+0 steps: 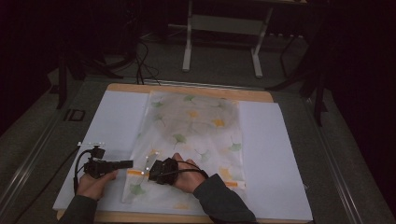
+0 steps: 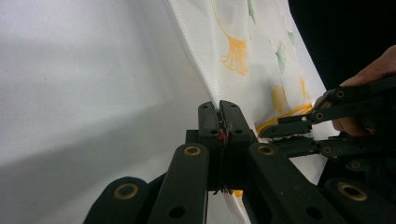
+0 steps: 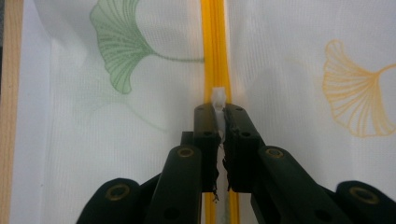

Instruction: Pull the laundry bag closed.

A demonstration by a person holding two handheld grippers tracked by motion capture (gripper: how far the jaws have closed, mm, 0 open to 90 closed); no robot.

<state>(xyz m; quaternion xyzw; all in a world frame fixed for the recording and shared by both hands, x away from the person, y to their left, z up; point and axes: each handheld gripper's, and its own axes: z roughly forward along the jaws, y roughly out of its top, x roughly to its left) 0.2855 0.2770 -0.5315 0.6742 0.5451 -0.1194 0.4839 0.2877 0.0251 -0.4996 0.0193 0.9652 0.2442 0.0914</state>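
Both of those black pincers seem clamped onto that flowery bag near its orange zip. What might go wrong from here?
Some guesses:

1. The right gripper pinches only the small white zipper pull; it may slip out when pulled along the orange zipper.

2. The left gripper clamps just the thin edge of the mesh bag; a hard tug could stretch it or let it slide free.

3. The grippers sit close together, so they might bump, or the fabric between them could bunch and jam the zipper.

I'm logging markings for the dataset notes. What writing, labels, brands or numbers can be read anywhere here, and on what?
"ID": pale letters on the grey floor left of the table, the one readable marking.
The bag carries leaf prints alone, no writing; none shows on the yellow zipper or the white sheet.
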